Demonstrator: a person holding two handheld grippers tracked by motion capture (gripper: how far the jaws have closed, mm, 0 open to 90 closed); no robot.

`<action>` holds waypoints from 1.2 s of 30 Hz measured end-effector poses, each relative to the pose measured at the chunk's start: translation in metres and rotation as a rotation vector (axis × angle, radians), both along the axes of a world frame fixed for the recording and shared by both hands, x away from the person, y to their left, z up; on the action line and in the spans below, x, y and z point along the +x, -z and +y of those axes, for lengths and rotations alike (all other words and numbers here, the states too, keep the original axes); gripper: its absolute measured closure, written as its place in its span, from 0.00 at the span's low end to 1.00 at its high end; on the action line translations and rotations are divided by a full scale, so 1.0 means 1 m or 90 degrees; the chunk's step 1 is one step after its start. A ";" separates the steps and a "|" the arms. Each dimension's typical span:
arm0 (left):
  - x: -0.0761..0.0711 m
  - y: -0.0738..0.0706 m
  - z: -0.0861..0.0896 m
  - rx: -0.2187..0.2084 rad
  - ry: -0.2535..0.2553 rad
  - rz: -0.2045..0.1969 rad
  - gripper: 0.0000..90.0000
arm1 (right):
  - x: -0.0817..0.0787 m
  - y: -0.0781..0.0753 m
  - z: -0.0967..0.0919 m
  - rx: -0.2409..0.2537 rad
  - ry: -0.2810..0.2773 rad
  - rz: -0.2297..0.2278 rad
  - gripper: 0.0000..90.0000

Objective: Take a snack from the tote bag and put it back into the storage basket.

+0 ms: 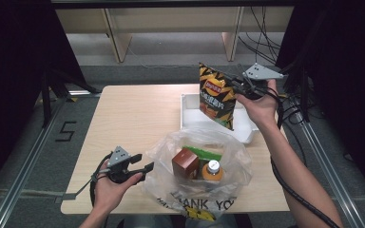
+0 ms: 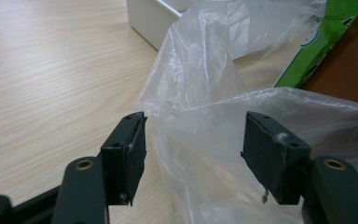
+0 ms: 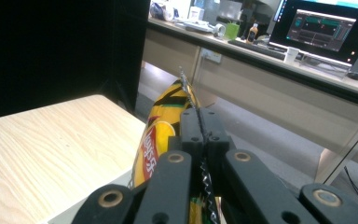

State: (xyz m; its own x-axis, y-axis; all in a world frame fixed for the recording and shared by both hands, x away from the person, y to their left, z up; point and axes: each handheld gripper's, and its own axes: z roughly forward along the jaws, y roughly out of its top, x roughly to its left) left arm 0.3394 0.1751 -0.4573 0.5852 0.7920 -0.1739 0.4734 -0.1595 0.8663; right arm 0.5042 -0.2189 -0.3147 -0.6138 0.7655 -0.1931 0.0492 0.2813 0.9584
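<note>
My right gripper [image 1: 236, 88] is shut on the top edge of a yellow and black chip bag [image 1: 216, 97], which hangs above the white tray [image 1: 188, 101]. In the right gripper view the jaws [image 3: 200, 117] pinch the crimped seam of the chip bag [image 3: 161, 135]. My left gripper [image 1: 143, 163] stands open at the left rim of a clear plastic bag [image 1: 197, 142]. In the left gripper view a fold of the plastic bag [image 2: 214, 93] lies between the wide jaws [image 2: 193, 144], and the pads do not press on it. The bag holds a brown box [image 1: 185, 162], a bottle [image 1: 213, 170] and a green packet [image 1: 203, 153].
The white tray [image 2: 147, 18] stands just behind the plastic bag, on the right of the wooden table [image 1: 128, 114]. The brown box [image 2: 349, 60] and green packet [image 2: 317, 46] show through the bag. Cables trail by the table's right edge. Desks with monitors stand beyond the table.
</note>
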 end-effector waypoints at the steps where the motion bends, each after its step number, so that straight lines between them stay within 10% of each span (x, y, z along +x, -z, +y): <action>1: 0.000 0.000 0.000 0.003 0.004 -0.005 0.43 | 0.001 0.001 0.001 -0.005 0.007 0.001 1.00; 36: 0.000 0.001 0.003 -0.004 -0.002 0.001 0.43 | 0.028 0.033 0.009 -0.014 0.004 0.079 1.00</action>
State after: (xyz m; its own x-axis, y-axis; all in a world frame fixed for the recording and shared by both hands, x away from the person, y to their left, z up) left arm 0.3394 0.1782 -0.4588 0.5825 0.7926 -0.1799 0.4758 -0.1531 0.8661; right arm 0.5323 -0.2100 -0.3481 -0.6289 0.7661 -0.1325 0.1691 0.3012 0.9385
